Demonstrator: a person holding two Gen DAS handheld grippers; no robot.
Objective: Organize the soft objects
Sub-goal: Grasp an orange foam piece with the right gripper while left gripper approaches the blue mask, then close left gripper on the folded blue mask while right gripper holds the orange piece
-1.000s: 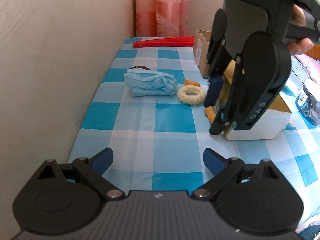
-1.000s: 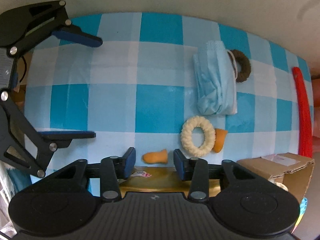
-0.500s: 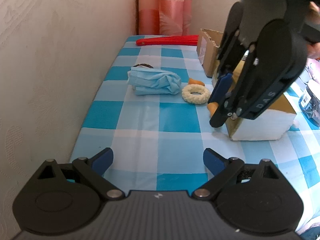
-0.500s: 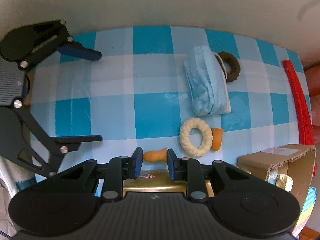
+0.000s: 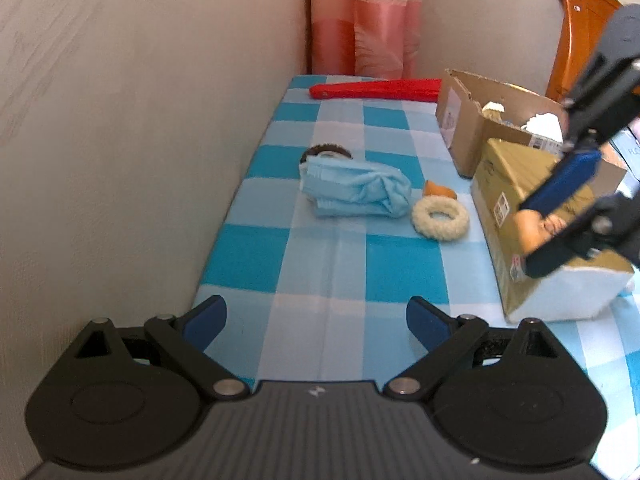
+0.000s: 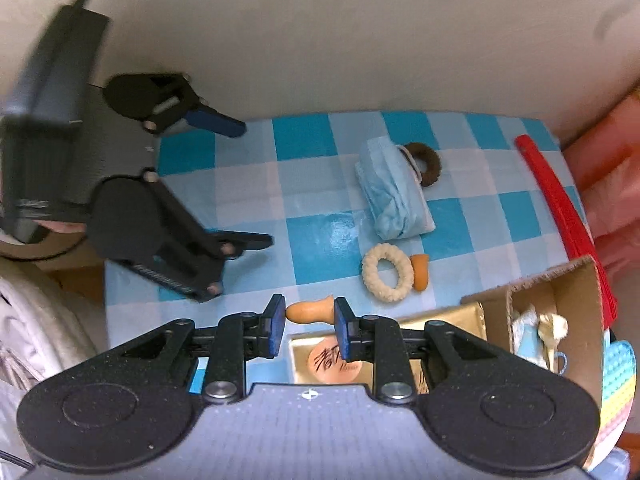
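The table, under a blue checked cloth, runs along a wall on one long edge and ends at a pink curtain at the far edge. Its near half lies open, checked cloth only, from the wall edge across to the boxes.

A gold box sits at the edge opposite the wall; a printed sheet shows inside it. Behind it, toward the far corner, an open cardboard box holds pale soft pieces, too small to name. A red fan lies along the far edge.

Mid-table, a blue mask lies by the wall edge, overlapping a brown ring. A white ring lies nearer the boxes, touching an orange plug.

The left gripper hovers over the near end, fingers spread wide, empty. The right gripper hangs over the gold box rim, fingers clamped on a second plug.
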